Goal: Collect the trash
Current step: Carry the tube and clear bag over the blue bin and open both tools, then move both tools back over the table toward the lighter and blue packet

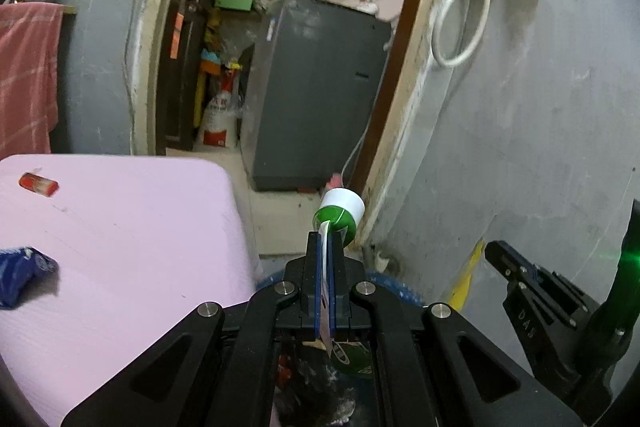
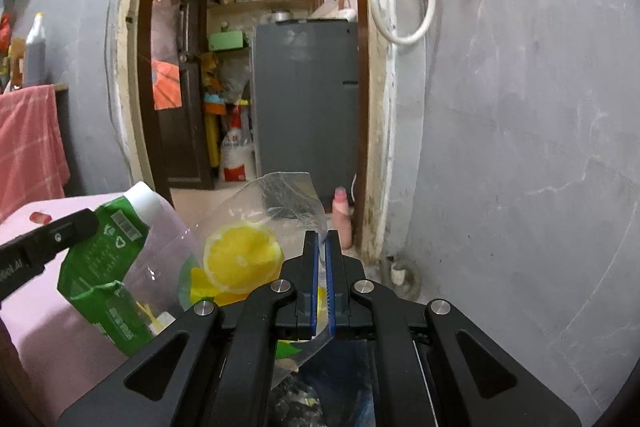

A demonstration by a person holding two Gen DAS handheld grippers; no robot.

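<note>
My left gripper (image 1: pixel 327 233) is shut on a green pouch with a white cap (image 1: pixel 340 213); the pouch also shows in the right wrist view (image 2: pixel 108 259), hanging beside the pink table. My right gripper (image 2: pixel 322 235) is shut on a clear plastic wrapper printed with a lemon slice (image 2: pixel 240 259). Both are held above a blue trash bin (image 1: pixel 394 287) whose dark contents show below the fingers (image 2: pixel 304 399). On the pink table (image 1: pixel 120 227) lie a small red wrapper (image 1: pixel 39 183) and a crumpled blue wrapper (image 1: pixel 22 269).
A grey wall (image 2: pixel 520 147) is close on the right. A doorway ahead opens to a grey appliance (image 1: pixel 320 91) and shelves. A pink towel (image 1: pixel 26 75) hangs at left. A pink bottle (image 2: pixel 343 217) stands on the floor by the door frame.
</note>
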